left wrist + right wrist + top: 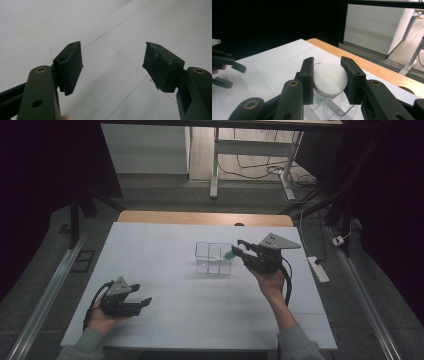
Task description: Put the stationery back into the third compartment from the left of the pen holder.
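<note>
Right gripper [327, 81] jaws clamped on a small white-capped, green-tinted jar [329, 82], held over the right edge of the clear divided plastic box [212, 257] mid-table. Left gripper [113, 67] jaws wide apart, nothing between them, low over the white table sheet [165, 270] near the front-left corner.

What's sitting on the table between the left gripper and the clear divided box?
Nothing: in the high view, bare white table separates the left gripper from the clear box.
</note>
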Motion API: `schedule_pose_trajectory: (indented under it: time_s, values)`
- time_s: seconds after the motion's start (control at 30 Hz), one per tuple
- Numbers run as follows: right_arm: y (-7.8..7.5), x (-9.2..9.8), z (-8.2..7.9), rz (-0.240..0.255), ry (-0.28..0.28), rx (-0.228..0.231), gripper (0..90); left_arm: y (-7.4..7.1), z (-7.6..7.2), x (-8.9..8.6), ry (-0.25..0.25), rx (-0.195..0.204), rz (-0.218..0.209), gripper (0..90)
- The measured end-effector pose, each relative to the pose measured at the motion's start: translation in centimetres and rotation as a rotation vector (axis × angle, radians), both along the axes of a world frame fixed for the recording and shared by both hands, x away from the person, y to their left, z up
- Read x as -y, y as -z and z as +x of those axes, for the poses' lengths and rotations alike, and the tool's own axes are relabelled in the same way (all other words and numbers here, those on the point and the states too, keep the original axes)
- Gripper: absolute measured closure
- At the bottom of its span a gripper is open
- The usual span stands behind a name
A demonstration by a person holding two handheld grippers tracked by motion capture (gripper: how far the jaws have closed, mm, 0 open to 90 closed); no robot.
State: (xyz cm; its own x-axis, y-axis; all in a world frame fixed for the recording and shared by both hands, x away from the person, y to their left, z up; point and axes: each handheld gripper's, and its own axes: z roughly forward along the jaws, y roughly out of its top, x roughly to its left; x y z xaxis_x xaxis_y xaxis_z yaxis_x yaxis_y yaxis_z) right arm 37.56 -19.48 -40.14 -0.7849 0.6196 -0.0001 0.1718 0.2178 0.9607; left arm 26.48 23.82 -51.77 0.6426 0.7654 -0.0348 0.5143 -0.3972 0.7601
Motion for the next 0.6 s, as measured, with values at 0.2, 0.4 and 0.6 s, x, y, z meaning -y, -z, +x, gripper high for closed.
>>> schedule_pose_trajectory:
  time_s: [0.2,0.4,0.6]
  values:
    - [0.4,-0.1,1.3,-0.009,0.02,-0.009,63.9,0.0,0.1,-0.1,-0.001,-0.004,-0.004,31.1]
    - [0.7,-0.9,2.4,-0.039,0.034,-0.012,63.8,0.0,0.1,-0.1,-0.004,-0.004,-0.004,31.0]
    - [1.4,-1.9,3.4,-0.107,0.059,-0.014,63.8,0.0,0.1,-0.2,-0.008,-0.003,-0.006,31.0]
